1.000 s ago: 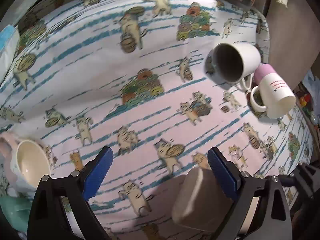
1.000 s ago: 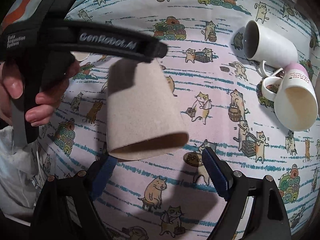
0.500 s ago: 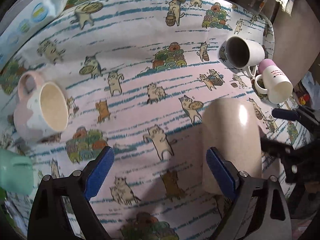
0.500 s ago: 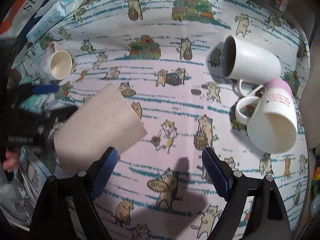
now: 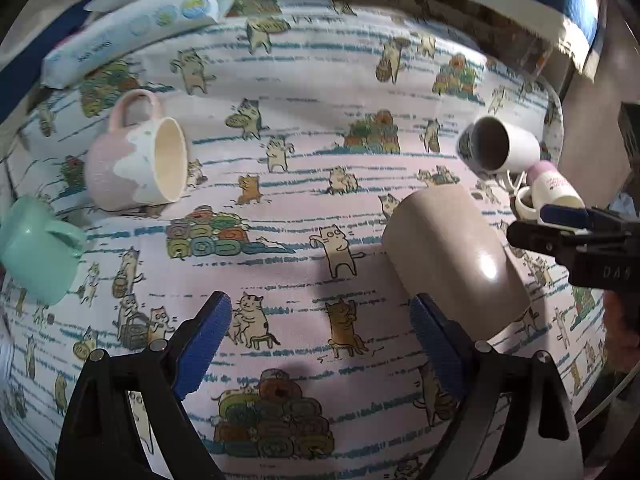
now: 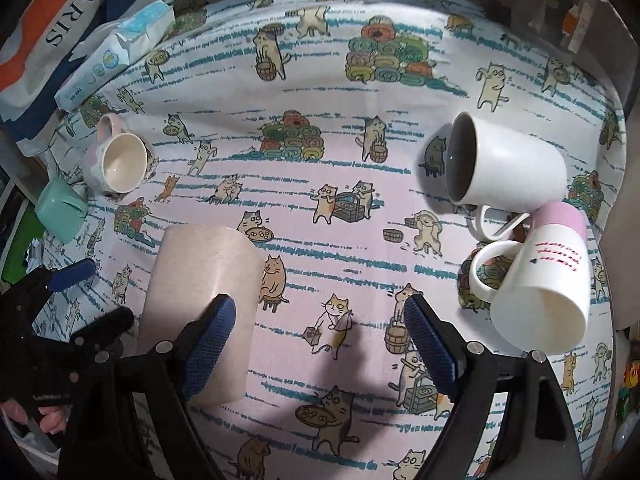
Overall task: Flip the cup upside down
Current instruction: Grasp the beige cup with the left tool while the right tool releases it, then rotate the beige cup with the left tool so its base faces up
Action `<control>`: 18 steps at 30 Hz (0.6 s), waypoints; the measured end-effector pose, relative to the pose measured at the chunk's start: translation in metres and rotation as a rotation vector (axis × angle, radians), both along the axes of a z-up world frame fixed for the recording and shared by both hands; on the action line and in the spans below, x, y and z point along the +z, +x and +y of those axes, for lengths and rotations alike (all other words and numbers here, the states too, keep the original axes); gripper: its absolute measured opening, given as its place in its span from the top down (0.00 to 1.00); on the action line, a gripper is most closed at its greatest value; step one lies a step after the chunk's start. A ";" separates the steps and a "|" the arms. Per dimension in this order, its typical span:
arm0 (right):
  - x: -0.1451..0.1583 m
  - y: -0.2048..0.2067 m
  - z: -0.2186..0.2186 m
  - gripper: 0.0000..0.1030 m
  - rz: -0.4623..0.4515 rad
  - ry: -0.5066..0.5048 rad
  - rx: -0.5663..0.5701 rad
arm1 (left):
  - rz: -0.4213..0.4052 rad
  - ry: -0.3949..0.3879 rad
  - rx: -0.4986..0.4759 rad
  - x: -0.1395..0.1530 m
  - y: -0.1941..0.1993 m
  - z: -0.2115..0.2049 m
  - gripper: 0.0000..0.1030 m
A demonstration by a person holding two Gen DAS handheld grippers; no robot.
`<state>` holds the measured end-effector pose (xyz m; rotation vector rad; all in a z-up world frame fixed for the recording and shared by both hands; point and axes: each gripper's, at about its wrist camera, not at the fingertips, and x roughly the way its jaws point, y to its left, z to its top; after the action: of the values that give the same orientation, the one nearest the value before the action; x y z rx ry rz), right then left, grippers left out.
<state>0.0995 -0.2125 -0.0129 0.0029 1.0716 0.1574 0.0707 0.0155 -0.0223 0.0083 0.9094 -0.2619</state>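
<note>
We note the beige cup (image 5: 452, 256) standing upside down on the cat-print cloth (image 5: 304, 168), closed base up, rim on the fabric. The left gripper (image 5: 320, 344) is spread wide with nothing between its blue pads; the cup sits just beyond its right-side pad. The right gripper (image 6: 316, 340) is likewise wide open and empty, with the cup (image 6: 204, 300) partly hidden behind its left-side pad. We cannot tell whether either pad touches the cup.

Surroundings: a pink-and-white mug (image 5: 136, 160) lies on its side at the far left, near a mint-green cup (image 5: 36, 248). A white mug (image 6: 504, 164) lies on its side at the right, its handle touching that of a pink-based mug (image 6: 544, 280), also tipped over. A wet-wipes pack (image 5: 136, 28) rests at the cloth's far edge. Nothing lies between the grippers and the beige cup.
</note>
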 end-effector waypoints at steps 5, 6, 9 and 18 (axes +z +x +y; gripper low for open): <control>0.013 -0.026 -0.006 0.15 -0.100 -0.038 0.007 | -0.106 -0.042 0.048 0.016 -0.026 -0.007 0.13; 0.016 -0.032 -0.009 0.15 -0.114 -0.033 0.013 | -0.129 -0.042 0.060 0.019 -0.031 -0.012 0.13; 0.024 -0.050 -0.022 0.15 -0.153 0.010 0.018 | -0.173 -0.053 0.095 0.024 -0.043 -0.027 0.12; 0.042 -0.079 -0.055 0.15 -0.274 -0.021 -0.047 | -0.240 -0.061 0.183 0.019 -0.065 -0.085 0.01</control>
<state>0.0209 -0.2673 0.0290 -0.0122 0.7992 0.1000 0.0057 -0.0695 -0.0037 -0.0976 0.6583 -0.1147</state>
